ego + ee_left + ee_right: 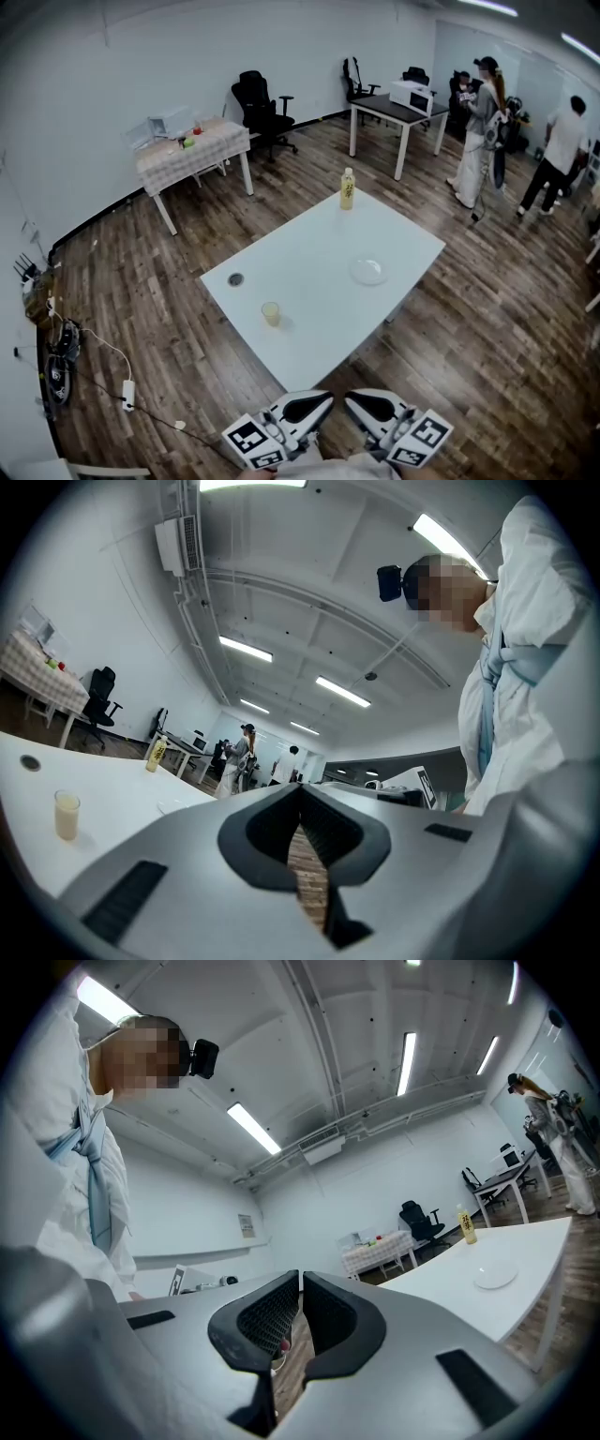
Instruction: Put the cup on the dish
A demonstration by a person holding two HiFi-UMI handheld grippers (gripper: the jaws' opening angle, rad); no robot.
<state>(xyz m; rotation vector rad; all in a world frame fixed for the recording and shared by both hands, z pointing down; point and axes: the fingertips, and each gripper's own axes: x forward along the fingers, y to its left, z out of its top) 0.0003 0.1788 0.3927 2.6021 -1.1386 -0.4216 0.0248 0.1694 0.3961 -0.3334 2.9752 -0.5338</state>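
A clear cup (271,313) of pale yellow drink stands near the front left of the white table (319,244). The round white dish (367,272) lies apart from it, to its right and farther back. Both grippers hang low by my body, short of the table's near corner. My left gripper (322,400) is shut and holds nothing; its own view has the jaws (300,794) together and the cup (66,815) far off to the left. My right gripper (353,400) is shut and empty too (300,1279), with the dish (494,1276) far to its right.
A yellow drink bottle (347,188) stands at the table's far corner and a small dark round object (235,279) lies at its left edge. Behind are a checked-cloth table (192,150), office chairs, a desk with a microwave (410,95), and several people (483,122) at the right.
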